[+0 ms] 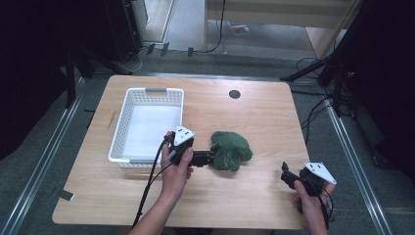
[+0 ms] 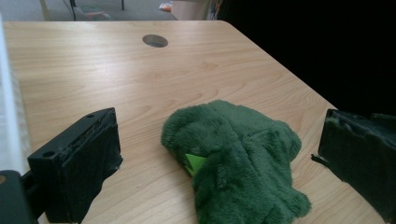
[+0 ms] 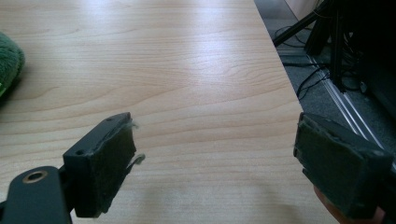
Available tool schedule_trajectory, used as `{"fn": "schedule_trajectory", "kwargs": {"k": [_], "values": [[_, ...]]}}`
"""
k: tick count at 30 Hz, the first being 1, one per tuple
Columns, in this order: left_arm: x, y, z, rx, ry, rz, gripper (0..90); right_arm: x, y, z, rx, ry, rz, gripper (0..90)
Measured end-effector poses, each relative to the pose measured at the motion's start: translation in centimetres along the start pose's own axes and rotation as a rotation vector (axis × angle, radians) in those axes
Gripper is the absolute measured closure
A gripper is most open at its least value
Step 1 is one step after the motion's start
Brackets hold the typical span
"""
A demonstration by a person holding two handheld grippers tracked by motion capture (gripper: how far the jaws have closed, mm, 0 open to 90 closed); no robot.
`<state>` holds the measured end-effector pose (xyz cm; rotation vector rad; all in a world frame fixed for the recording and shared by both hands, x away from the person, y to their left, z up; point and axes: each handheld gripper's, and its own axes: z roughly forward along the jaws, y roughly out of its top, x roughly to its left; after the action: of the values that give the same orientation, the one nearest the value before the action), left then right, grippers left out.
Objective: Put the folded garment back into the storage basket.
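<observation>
A green plush toy (image 1: pixel 231 149) lies crumpled on the wooden table (image 1: pixel 254 112), just right of centre. My left gripper (image 1: pixel 212 155) reaches it from the left, held in a hand. In the left gripper view the jaws stand wide open with the plush toy (image 2: pixel 238 158) lying between them, touching neither pad; a small bright green tag shows in its fur. My right gripper (image 1: pixel 288 175) hovers near the table's front right corner, open, with bare wood between its jaws (image 3: pixel 217 135). The plush toy's edge (image 3: pixel 7 65) shows far to its left.
A white plastic basket (image 1: pixel 122 127) stands empty at the table's left, close behind the left hand; its wall (image 2: pixel 7 116) is beside the left jaw. A round cable hole (image 1: pixel 235 94) sits at the back. Tripod legs and cables lie on the floor to the right.
</observation>
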<state>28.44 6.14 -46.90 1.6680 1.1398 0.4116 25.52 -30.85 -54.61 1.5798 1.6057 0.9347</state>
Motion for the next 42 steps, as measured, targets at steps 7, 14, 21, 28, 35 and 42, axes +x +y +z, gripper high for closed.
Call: {"fn": "schedule_trajectory", "kwargs": {"k": [7,14,21,28,35,42], "values": [[-1.4,-0.9,1.9,0.023,0.009,0.0,0.0,0.0,0.0,0.0,0.002,0.002,0.0,12.6],[-2.3,-1.5,3.5,0.045,0.02,0.004,0.0,0.0,0.0,0.0,0.007,0.007,-0.001,12.6],[-2.9,-2.3,4.8,0.093,0.006,0.001,0.0,-0.1,0.0,0.0,0.005,0.009,0.003,12.6],[-3.2,-3.2,6.2,0.134,0.04,0.002,0.0,-0.1,0.0,0.0,0.005,0.013,0.002,12.6],[-3.5,-3.8,7.8,0.176,0.062,-0.006,0.0,-0.1,0.0,0.0,0.005,0.014,0.002,12.6],[-4.2,-4.7,9.1,0.225,0.101,-0.008,0.0,-0.1,0.0,0.0,0.012,0.013,0.004,12.6]]}}
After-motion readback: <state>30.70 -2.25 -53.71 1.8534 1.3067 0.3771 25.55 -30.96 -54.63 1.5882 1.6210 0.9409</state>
